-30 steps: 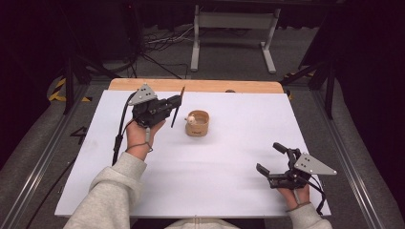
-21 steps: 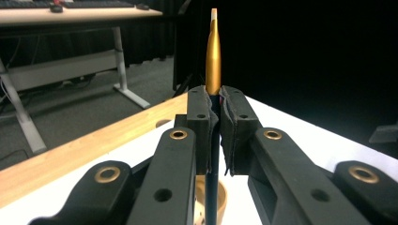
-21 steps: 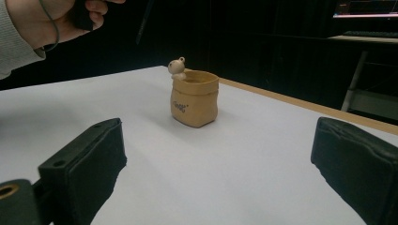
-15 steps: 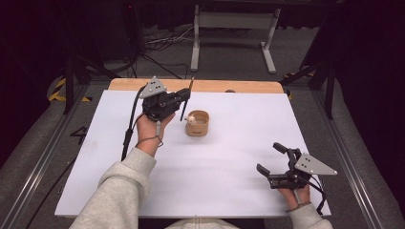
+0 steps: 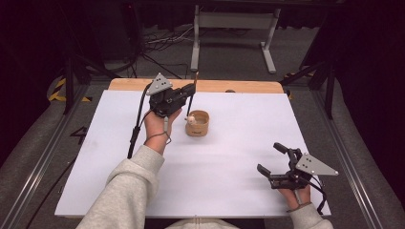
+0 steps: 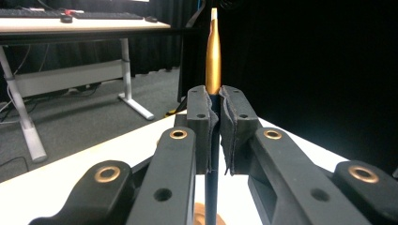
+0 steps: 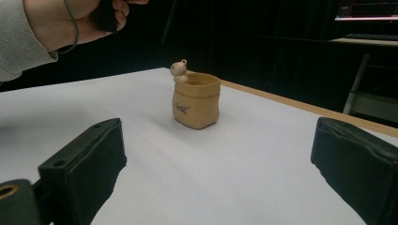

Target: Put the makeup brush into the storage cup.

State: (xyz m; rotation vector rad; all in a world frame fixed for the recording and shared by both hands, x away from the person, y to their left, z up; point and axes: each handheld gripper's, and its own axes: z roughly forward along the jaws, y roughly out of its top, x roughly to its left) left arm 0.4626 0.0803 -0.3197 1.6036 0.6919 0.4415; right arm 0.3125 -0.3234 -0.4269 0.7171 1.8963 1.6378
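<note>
Left gripper (image 5: 190, 93) clamps pen (image 6: 213, 56) upright above cup (image 5: 197, 123).
Right gripper (image 5: 274, 160) rests wide open on table (image 5: 239, 143), well apart.

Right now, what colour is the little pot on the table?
The little pot is tan, with dark lettering on its side; the right gripper view shows it best.

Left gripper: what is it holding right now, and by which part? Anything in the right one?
The left gripper is shut on a pen, clamped on its dark barrel just below the gold section, upright above the tan pot. The right gripper is open and holds nothing.
</note>
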